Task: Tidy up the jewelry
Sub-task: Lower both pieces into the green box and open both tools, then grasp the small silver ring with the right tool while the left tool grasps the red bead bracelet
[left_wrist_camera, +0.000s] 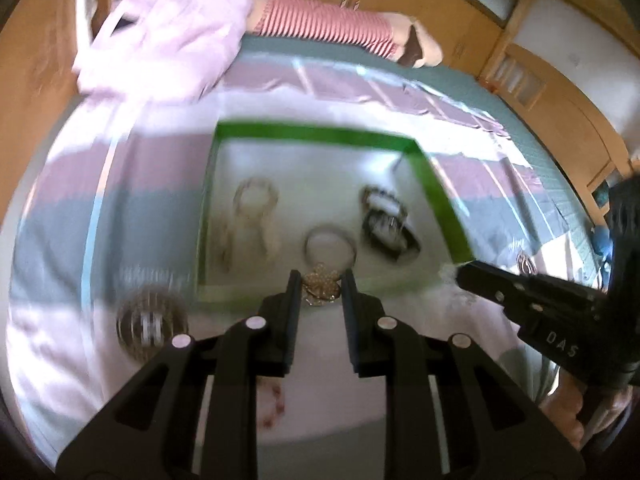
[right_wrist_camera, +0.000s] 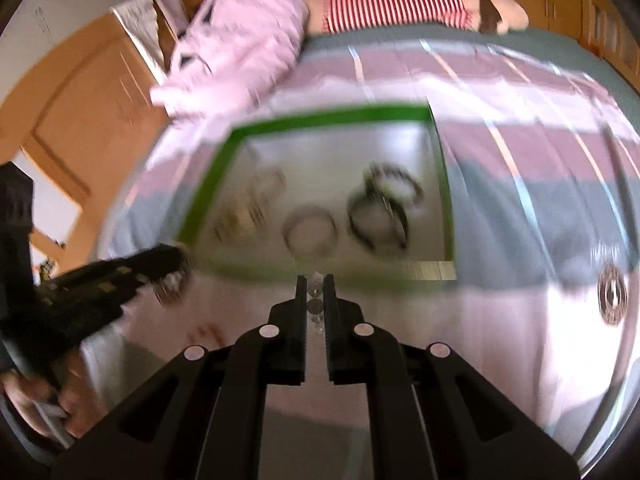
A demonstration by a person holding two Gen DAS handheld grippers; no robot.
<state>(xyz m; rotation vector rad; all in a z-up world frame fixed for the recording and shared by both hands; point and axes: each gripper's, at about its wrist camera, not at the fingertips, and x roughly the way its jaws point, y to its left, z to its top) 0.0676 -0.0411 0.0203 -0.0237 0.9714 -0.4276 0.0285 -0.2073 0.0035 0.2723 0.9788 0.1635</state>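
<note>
The bed point(left_wrist_camera: 100, 216), under a striped sheet, carries a square marked in green tape point(left_wrist_camera: 316, 133) that holds several bracelets, among them a pale chain point(left_wrist_camera: 256, 196), a bangle point(left_wrist_camera: 330, 245) and a dark pair point(left_wrist_camera: 386, 220), while a round brooch point(left_wrist_camera: 151, 322) lies outside on the sheet. The left gripper point(left_wrist_camera: 320, 280) pinches a beaded piece point(left_wrist_camera: 322, 282) at the tape's near edge, and the right gripper point(right_wrist_camera: 316, 284), nearly pressed together, nips a small clear drop piece point(right_wrist_camera: 316, 304), probably an earring, just short of that edge. Both pieces look light, loose and slippery, likely to swing, so I would hold them mid-body with gentle pressure and lower them flat.
</note>
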